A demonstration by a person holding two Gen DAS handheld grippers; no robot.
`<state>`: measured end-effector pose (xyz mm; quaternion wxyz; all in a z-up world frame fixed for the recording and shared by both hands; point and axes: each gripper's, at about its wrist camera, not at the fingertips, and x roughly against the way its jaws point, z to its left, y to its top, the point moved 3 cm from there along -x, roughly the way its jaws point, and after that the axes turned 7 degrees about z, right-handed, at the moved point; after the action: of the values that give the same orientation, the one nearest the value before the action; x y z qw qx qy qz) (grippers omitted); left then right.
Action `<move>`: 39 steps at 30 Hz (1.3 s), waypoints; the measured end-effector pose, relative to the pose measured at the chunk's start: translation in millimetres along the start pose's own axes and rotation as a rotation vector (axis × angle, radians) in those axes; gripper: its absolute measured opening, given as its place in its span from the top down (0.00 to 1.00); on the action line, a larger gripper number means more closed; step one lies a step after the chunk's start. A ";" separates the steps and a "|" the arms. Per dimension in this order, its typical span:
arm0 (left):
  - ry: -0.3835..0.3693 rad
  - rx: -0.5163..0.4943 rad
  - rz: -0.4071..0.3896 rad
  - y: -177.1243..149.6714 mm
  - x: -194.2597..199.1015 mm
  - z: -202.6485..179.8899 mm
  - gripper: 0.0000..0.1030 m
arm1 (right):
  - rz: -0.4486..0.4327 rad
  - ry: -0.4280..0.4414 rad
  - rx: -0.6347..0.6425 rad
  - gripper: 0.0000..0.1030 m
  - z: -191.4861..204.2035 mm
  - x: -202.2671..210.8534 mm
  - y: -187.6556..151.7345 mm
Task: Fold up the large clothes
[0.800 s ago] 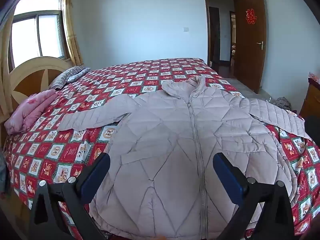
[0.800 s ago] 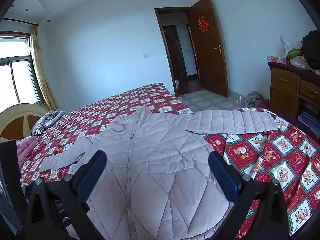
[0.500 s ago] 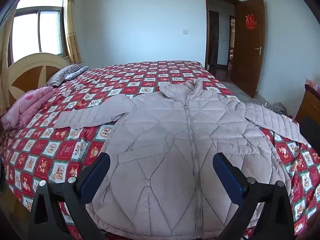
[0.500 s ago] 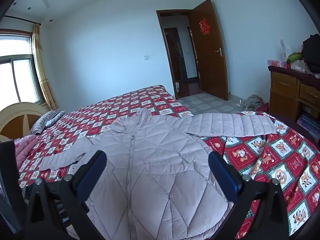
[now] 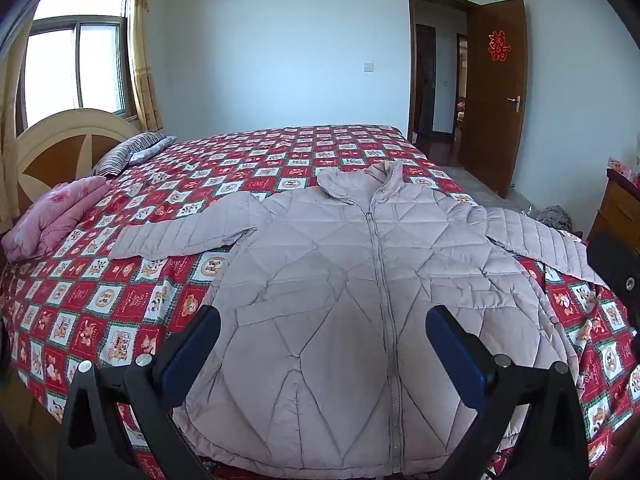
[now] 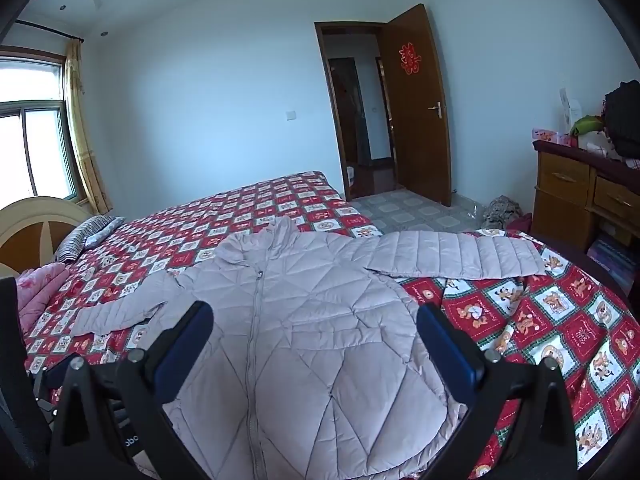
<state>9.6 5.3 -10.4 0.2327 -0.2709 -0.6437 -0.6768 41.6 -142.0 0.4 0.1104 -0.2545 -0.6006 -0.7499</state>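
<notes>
The left gripper (image 5: 322,344) hangs over the lower front of the jacket with its blue-padded fingers (image 5: 192,350) spread wide apart and nothing between them; the right gripper (image 6: 314,340) is held the same way, jaws wide and empty, over the jacket's lower right half. Neither touches the fabric as far as the views show. Beneath both lies the pale pink quilted jacket (image 5: 360,280), spread front-up and zipped along its centre zipper (image 5: 380,280), with its collar (image 5: 360,178) toward the far side of the bed and its hem at the near edge. Its sleeves are stretched out sideways: one sleeve (image 5: 180,236) runs toward the headboard side, the other sleeve (image 6: 456,254) toward the foot of the bed (its cuff sits close to the mattress edge). The jacket rests on a red patchwork bedspread (image 5: 120,312) printed with cartoon squares. Further off, a folded pink quilt (image 5: 52,216) and a striped pillow (image 5: 128,152) lie by the wooden headboard (image 5: 68,148). Beyond the bed are a window (image 5: 76,68) with a yellow curtain, an open brown door (image 6: 416,108) and a wooden dresser (image 6: 580,192).
</notes>
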 end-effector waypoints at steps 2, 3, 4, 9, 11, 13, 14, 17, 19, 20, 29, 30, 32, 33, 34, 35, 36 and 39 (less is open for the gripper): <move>0.002 0.005 -0.004 0.5 0.6 1.5 0.01 | 0.006 0.000 0.001 0.00 1.9 3.0 -0.3; 0.001 0.008 -0.005 0.8 1.1 2.1 0.01 | 0.009 -0.002 0.004 0.00 1.6 3.1 0.0; 0.001 0.010 -0.008 1.2 1.7 2.5 0.01 | 0.009 -0.005 0.008 0.00 3.5 3.6 -0.7; 0.004 0.009 -0.023 0.8 6.5 1.0 0.01 | 0.010 -0.007 0.010 0.00 0.6 7.0 1.9; 0.009 0.007 -0.030 0.6 7.7 0.7 0.01 | 0.010 -0.010 0.013 0.00 4.8 4.8 -1.1; 0.012 0.007 -0.036 0.5 8.8 0.8 0.01 | 0.012 -0.010 0.014 0.00 5.1 5.8 -0.8; 0.014 0.008 -0.039 0.6 9.4 1.1 0.01 | 0.012 -0.009 0.016 0.00 5.4 6.5 -0.6; 0.014 0.012 -0.047 -0.7 12.1 2.7 0.01 | 0.003 -0.009 0.019 0.00 4.6 6.7 -0.9; 0.014 0.013 -0.054 -0.5 13.6 2.8 0.01 | -0.002 -0.009 0.024 0.00 4.6 8.6 -0.3; 0.014 0.013 -0.057 -0.5 14.0 2.6 0.01 | -0.004 -0.009 0.026 0.00 5.5 9.3 -0.5; 0.013 0.018 -0.059 -2.5 15.1 3.6 0.01 | -0.003 -0.010 0.028 0.00 8.0 10.1 -2.0; 0.012 0.018 -0.058 -2.5 14.8 3.5 0.01 | -0.003 -0.010 0.030 0.00 8.1 10.4 -2.1; 0.013 0.018 -0.055 -2.6 14.1 3.1 0.01 | -0.002 -0.011 0.031 0.00 8.7 10.4 -2.4; 0.013 0.017 -0.055 -2.7 13.8 2.8 0.01 | 0.000 -0.011 0.032 0.00 8.9 11.0 -2.5; 0.012 0.017 -0.054 -2.7 13.6 2.4 0.01 | 0.002 -0.011 0.032 0.00 9.2 11.5 -2.7; 0.011 0.017 -0.053 -2.8 13.3 2.0 0.01 | 0.003 -0.011 0.032 0.00 9.5 11.9 -2.7; 0.010 0.017 -0.053 -4.1 14.0 3.0 0.01 | 0.005 -0.012 0.032 0.00 10.8 10.6 -2.7; 0.009 0.015 -0.052 -5.0 13.6 2.5 0.01 | 0.005 -0.010 0.030 0.00 11.1 10.3 -3.2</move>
<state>-3.7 8.6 -5.1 0.2199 -0.2491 -0.6546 -0.6790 34.2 -129.1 4.7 0.1132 -0.2580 -0.6117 -0.7393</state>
